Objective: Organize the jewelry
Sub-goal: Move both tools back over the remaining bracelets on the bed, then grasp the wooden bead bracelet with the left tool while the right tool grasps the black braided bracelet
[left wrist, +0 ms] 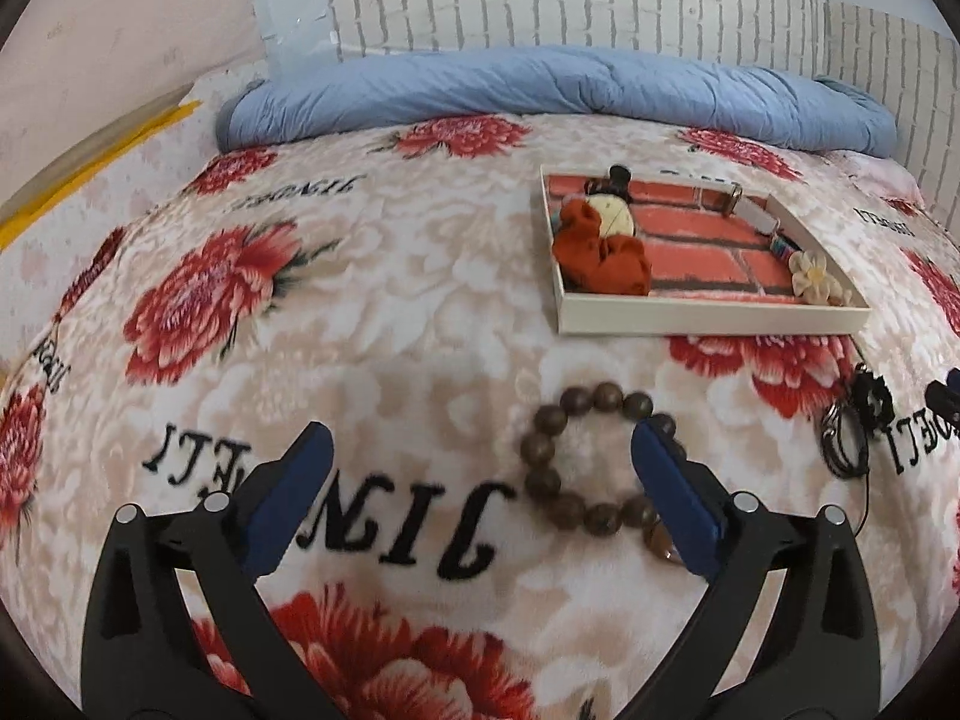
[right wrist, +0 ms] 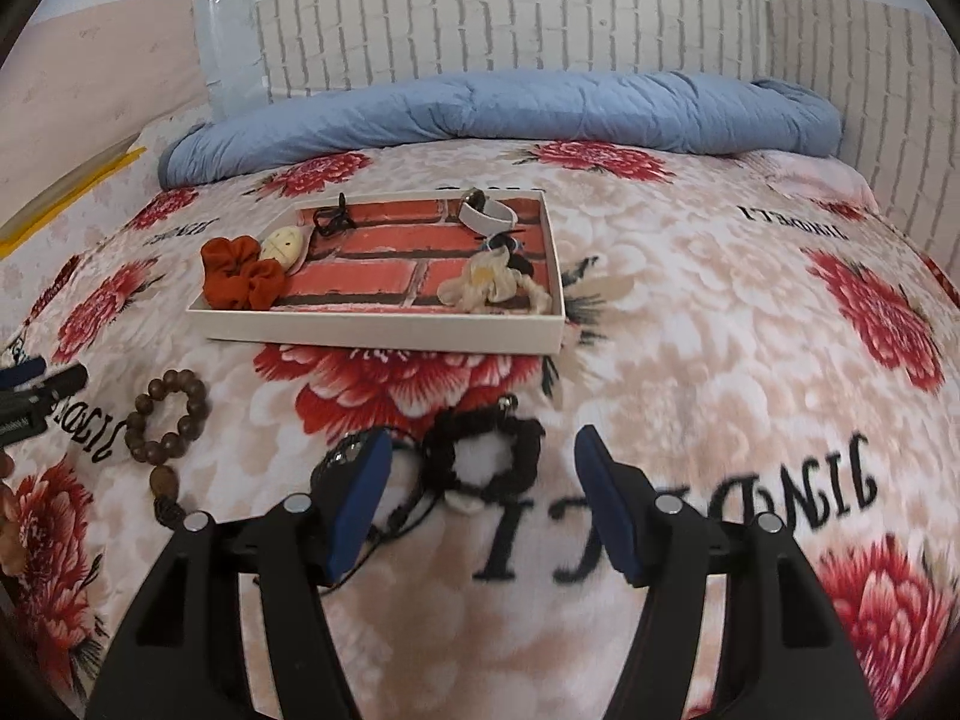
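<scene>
Across the lower half of both wrist views, a floral blanket (left wrist: 372,312) is covering the bed and carrying the jewelry. At lower centre of the left wrist view, the left gripper (left wrist: 480,450) is hovering with its jaws released and holding nothing; its right blue pad is overlapping the edge of a brown wooden bead bracelet (left wrist: 591,459) lying flat on the blanket. At upper right of that view, a shallow white tray (left wrist: 708,315) with a red brick-print floor is sitting, holding an orange scrunchie (left wrist: 600,258) at its left and a cream flower piece (left wrist: 813,276) at its right. At lower centre of the right wrist view, the right gripper (right wrist: 483,450) is hanging with jaws released and empty, a black braided bracelet (right wrist: 486,456) lying between the pads on the blanket. Along the top of both views, a rolled blue quilt (right wrist: 498,111) is lying against a brick-pattern wall (right wrist: 510,24).
</scene>
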A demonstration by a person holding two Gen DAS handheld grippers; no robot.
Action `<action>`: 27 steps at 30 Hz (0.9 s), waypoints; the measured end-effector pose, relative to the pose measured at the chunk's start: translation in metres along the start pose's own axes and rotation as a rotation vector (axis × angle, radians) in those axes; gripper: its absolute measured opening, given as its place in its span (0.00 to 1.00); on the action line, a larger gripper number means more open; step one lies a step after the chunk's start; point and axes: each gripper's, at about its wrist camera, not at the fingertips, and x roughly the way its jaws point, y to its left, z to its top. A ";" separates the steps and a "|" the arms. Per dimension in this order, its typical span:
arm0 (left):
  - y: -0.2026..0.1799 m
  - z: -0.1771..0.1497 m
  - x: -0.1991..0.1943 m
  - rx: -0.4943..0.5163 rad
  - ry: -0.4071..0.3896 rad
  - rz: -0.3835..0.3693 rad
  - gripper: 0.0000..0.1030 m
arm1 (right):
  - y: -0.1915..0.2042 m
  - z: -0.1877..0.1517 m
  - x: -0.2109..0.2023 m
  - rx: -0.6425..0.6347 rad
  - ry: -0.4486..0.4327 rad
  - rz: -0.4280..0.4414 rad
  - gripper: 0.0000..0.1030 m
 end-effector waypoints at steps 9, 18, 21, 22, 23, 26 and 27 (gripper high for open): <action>0.014 -0.013 0.020 -0.078 0.026 -0.009 0.94 | 0.019 -0.020 0.014 -0.049 0.000 -0.018 0.61; 0.006 -0.012 0.040 -0.040 0.049 0.022 0.94 | 0.031 -0.029 0.035 -0.083 0.071 -0.028 0.60; 0.004 -0.012 0.047 -0.032 0.057 0.029 0.94 | 0.033 -0.029 0.041 -0.087 0.092 -0.021 0.57; 0.005 -0.012 0.048 -0.031 0.061 0.029 0.94 | 0.034 -0.029 0.043 -0.091 0.097 -0.018 0.54; 0.006 -0.012 0.050 -0.030 0.066 0.028 0.94 | 0.035 -0.030 0.045 -0.097 0.104 -0.016 0.54; 0.005 -0.013 0.056 -0.023 0.079 0.030 0.94 | 0.038 -0.030 0.047 -0.103 0.112 -0.006 0.53; 0.005 -0.013 0.057 -0.023 0.082 0.030 0.94 | 0.037 -0.029 0.048 -0.100 0.116 0.003 0.53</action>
